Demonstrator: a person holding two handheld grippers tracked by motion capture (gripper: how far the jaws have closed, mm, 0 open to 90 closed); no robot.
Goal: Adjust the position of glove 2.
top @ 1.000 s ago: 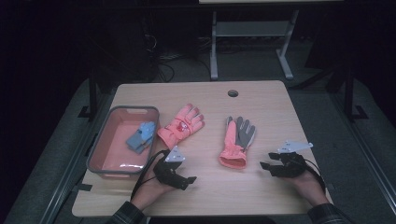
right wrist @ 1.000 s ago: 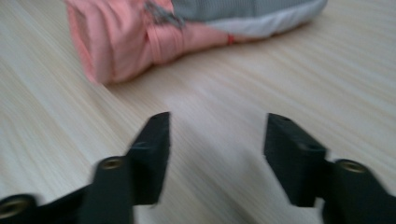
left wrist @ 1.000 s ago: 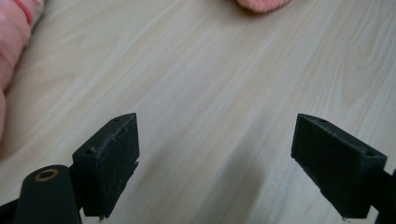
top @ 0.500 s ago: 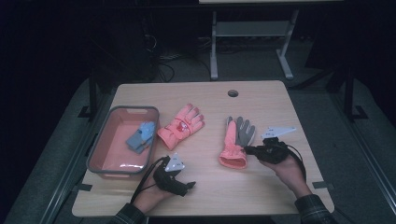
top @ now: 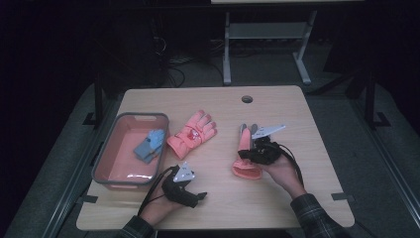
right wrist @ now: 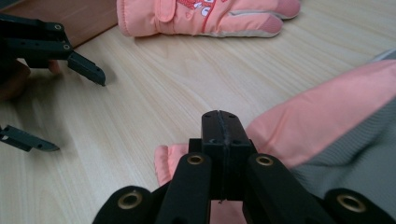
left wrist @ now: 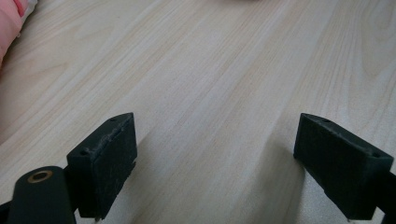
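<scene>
One blue glove (top: 150, 145) lies in the pink bin (top: 106, 157); two salmon gloves remain on the bench (top: 317, 129). The right tool (right wrist: 219, 125), jaws pressed together, sits over the grey-palmed glove (top: 246, 157), grip uncertain; the left tool (left wrist: 224, 158) rests open, empty

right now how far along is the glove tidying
Judging by the layout: a blue item already lies in the bin. In hand: the right gripper is over the right glove, jaws together, though a pinch on fabric isn't clear. Left: the other glove lies on the table, and the left gripper is open over bare wood.
</scene>
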